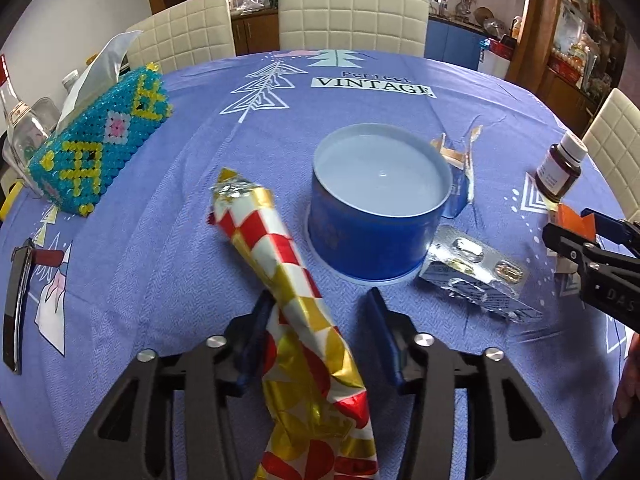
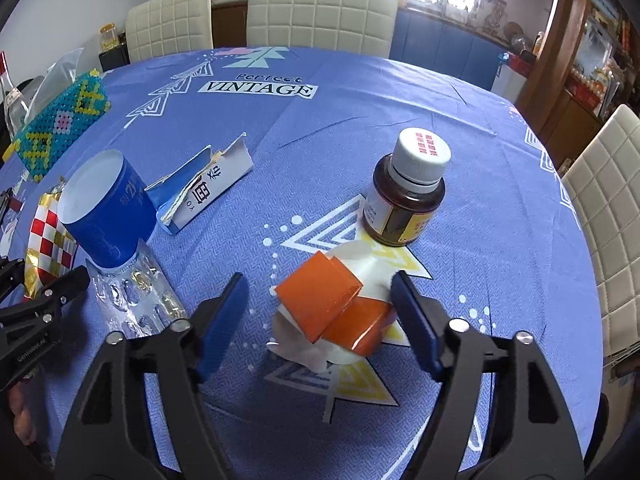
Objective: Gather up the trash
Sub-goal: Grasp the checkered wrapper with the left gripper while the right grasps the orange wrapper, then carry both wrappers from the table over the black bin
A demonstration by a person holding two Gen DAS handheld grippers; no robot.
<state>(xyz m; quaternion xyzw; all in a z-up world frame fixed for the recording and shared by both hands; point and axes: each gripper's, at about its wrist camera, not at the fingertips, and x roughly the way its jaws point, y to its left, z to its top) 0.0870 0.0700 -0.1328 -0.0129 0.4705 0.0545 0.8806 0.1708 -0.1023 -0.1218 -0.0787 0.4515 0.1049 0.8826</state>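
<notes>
A long foil wrapper (image 1: 276, 240), checked red, gold and white, lies on the blue tablecloth (image 1: 160, 280). Its near part runs between the fingers of my left gripper (image 1: 320, 298). The left pad touches it and a gap shows at the right pad, so the jaws are open. My right gripper (image 2: 319, 280) straddles a small orange box (image 2: 324, 304) that rests on white paper (image 2: 304, 354). Its jaws are open, with bare cloth left of the box. A silver blister pack (image 1: 476, 276), a torn blue-and-white carton (image 2: 204, 188) and a blue round tub (image 1: 376, 216) lie between the two grippers.
A brown bottle with a white cap (image 2: 404, 200) stands just beyond the orange box. A beaded tissue box (image 1: 100, 140) and glass bottles (image 1: 24, 120) sit at the far left, and a dark flat object (image 1: 16, 300) lies at the left edge. Cream chairs (image 1: 352, 12) ring the table.
</notes>
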